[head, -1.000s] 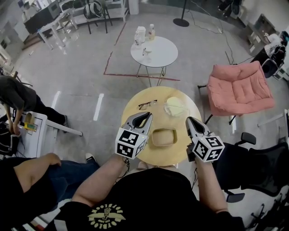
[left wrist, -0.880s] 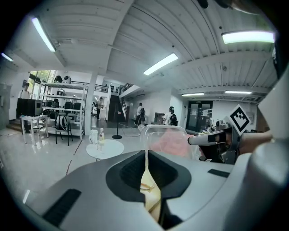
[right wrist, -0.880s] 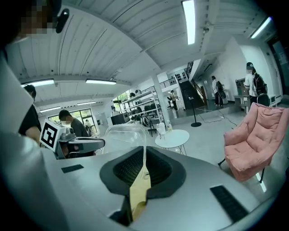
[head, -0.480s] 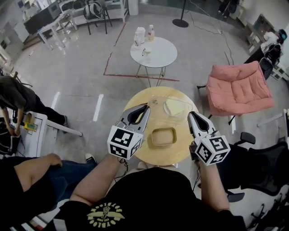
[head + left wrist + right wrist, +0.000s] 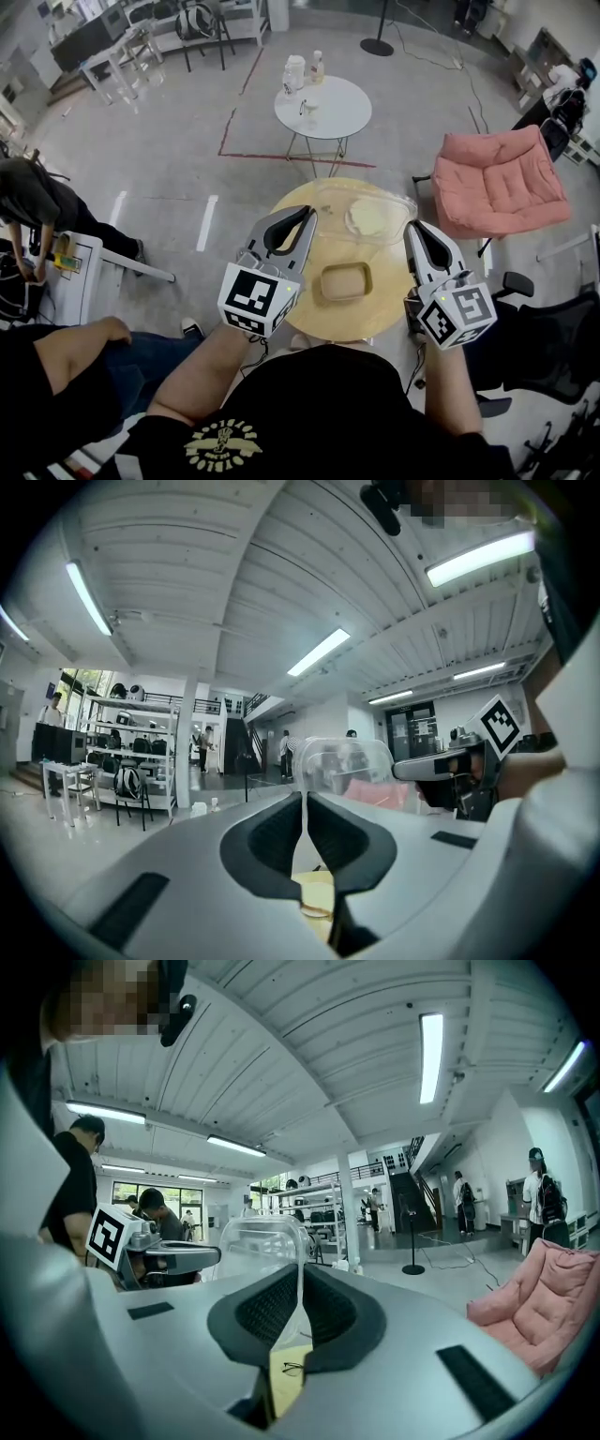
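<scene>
Over a round wooden table (image 5: 375, 323) I hold a clear plastic lid (image 5: 361, 202) between both grippers, one on each side of it. My left gripper (image 5: 307, 214) is shut on its left rim and my right gripper (image 5: 412, 227) on its right rim. In the left gripper view the lid (image 5: 342, 759) rises above the closed left gripper (image 5: 305, 808). The right gripper view shows the lid (image 5: 262, 1239) standing above the right gripper (image 5: 300, 1288) the same way. Beneath the lid the table carries a tan rectangular tray (image 5: 341, 281) and a pale round thing (image 5: 367, 217). A pair of glasses (image 5: 292, 1368) lies on the tabletop.
A white round table (image 5: 323, 106) with bottles stands further off. A pink armchair (image 5: 497, 183) is at the right, with a black office chair (image 5: 553, 347) nearer. A seated person's arm (image 5: 75, 342) is at the lower left.
Both grippers have risen with the clear lid and tilted up, so it now hangs higher above the table. The jaws have stayed closed on its rim.
</scene>
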Tool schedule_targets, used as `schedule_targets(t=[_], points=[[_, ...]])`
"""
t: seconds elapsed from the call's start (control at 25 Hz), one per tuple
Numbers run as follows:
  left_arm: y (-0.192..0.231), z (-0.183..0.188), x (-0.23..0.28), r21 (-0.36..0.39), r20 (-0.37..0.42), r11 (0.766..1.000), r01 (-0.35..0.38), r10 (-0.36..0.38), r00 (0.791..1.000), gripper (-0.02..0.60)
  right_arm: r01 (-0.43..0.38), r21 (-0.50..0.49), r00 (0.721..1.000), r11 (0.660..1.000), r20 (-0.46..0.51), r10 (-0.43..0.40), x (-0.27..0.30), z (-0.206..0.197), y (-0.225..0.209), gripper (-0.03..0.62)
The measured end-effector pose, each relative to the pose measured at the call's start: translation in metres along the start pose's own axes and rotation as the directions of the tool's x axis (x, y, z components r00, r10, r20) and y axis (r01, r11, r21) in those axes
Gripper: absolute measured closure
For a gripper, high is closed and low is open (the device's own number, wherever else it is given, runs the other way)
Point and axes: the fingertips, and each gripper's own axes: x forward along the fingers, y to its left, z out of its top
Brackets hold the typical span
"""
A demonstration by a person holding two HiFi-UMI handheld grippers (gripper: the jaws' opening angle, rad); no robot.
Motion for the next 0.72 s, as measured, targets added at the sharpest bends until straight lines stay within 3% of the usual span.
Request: schedule_targets(t=[0.72], points=[[0.002,0.045,-0.024,0.059,0.106,0.998,0.004,-0.01,0.994,0.551,0.013,-0.078,0.996,0.997,0.084,-0.007,-0.01,0.045,0.022,0.563]])
